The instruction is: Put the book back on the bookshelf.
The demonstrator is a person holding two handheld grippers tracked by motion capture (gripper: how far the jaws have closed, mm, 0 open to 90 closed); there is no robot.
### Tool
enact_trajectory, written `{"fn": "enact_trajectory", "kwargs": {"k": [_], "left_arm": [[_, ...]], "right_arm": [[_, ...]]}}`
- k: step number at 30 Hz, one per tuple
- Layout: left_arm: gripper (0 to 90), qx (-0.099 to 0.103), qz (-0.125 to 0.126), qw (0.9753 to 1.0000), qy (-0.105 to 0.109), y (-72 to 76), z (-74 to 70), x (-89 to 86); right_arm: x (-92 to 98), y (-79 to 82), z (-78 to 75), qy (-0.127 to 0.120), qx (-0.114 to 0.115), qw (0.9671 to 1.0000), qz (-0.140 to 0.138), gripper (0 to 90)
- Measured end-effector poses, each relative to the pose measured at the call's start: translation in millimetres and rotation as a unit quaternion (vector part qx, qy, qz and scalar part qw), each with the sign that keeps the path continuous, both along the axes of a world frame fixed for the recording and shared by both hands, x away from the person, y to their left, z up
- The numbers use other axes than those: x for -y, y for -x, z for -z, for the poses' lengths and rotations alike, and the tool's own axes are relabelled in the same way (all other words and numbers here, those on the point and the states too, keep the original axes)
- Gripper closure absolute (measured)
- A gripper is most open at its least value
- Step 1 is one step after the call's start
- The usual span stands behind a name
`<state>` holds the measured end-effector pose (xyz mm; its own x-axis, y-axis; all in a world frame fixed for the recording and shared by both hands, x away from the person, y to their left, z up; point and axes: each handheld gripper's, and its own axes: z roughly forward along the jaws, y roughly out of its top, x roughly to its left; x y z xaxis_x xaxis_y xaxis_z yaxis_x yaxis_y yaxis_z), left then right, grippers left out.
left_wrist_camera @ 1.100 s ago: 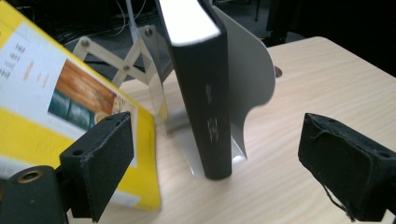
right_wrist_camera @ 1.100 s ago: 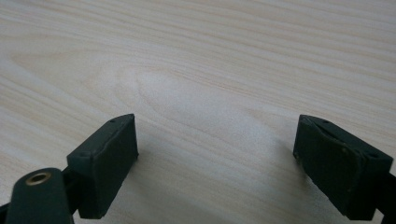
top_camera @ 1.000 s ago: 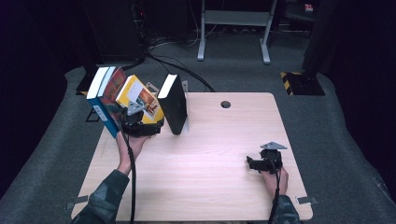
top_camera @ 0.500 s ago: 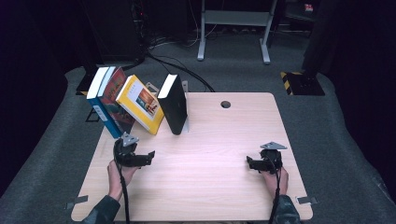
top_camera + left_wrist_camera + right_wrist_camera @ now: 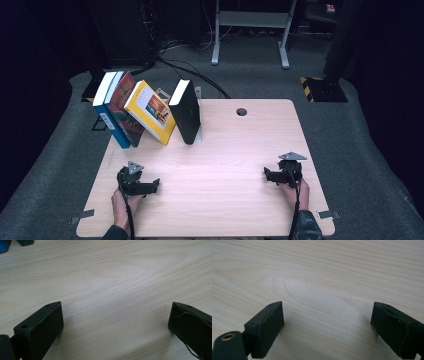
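Both the left gripper [image 5: 150, 187] and the right gripper [image 5: 270, 175] rest near the bench's [image 5: 220, 150] front corners, jaws released, while four leaning books [image 5: 147, 112] stand at its far-left corner.

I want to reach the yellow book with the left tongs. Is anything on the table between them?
Nothing visible stands between them. The left tongs sit open near the table's front edge, and only bare wood lies up to the yellow book, which leans among the other books at the far left corner.
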<state>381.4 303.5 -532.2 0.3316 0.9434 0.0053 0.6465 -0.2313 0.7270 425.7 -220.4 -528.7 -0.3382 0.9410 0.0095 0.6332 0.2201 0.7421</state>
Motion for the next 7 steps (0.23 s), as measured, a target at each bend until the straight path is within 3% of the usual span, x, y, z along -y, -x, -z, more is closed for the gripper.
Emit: {"fn": "enact_trajectory", "kwargs": {"k": [7], "left_arm": [[0.0,-0.001,0.001,1.0000,0.002,0.2,0.2,0.1]], "right_arm": [[-0.1,2.7,0.0,0.004,-0.003,1.0000,0.004,9.0]]}}
